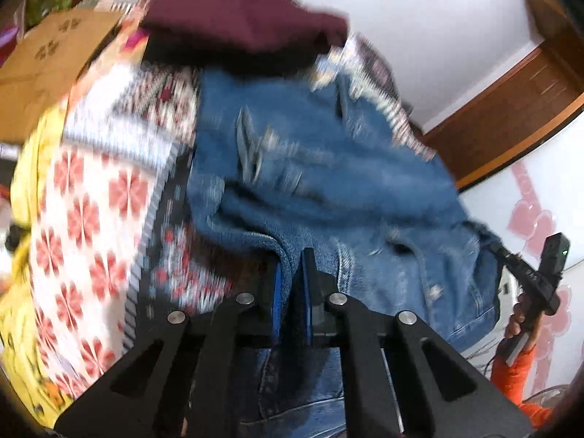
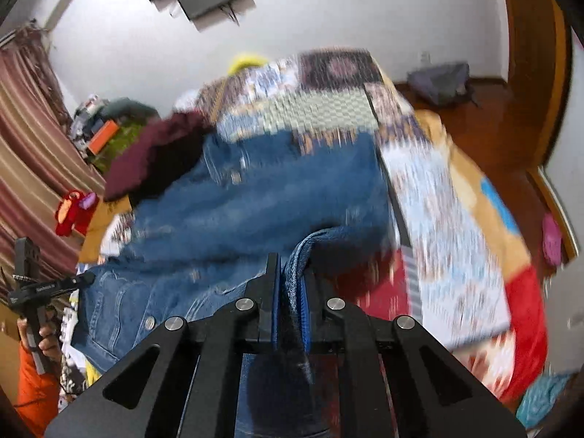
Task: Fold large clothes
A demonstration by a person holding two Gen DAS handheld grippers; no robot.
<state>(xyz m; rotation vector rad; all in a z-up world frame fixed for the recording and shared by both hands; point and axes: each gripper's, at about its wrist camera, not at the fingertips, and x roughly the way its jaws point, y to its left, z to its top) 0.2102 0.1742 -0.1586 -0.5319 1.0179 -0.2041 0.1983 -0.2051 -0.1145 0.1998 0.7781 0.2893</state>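
Denim jacket (image 1: 328,168) blurred between tongs (image 1: 291,292)

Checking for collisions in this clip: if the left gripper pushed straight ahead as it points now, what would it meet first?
The denim jacket: the left gripper already has its jaws shut on a fold of it, and the bulk lies directly ahead. The maroon garment sits beyond; depth is unclear through blur.

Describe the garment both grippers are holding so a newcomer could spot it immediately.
On the bed's patterned quilt, in front of a maroon garment, lies a blue denim jacket. The left gripper and right gripper each pinch an edge. It is the only faded blue piece with metal buttons.
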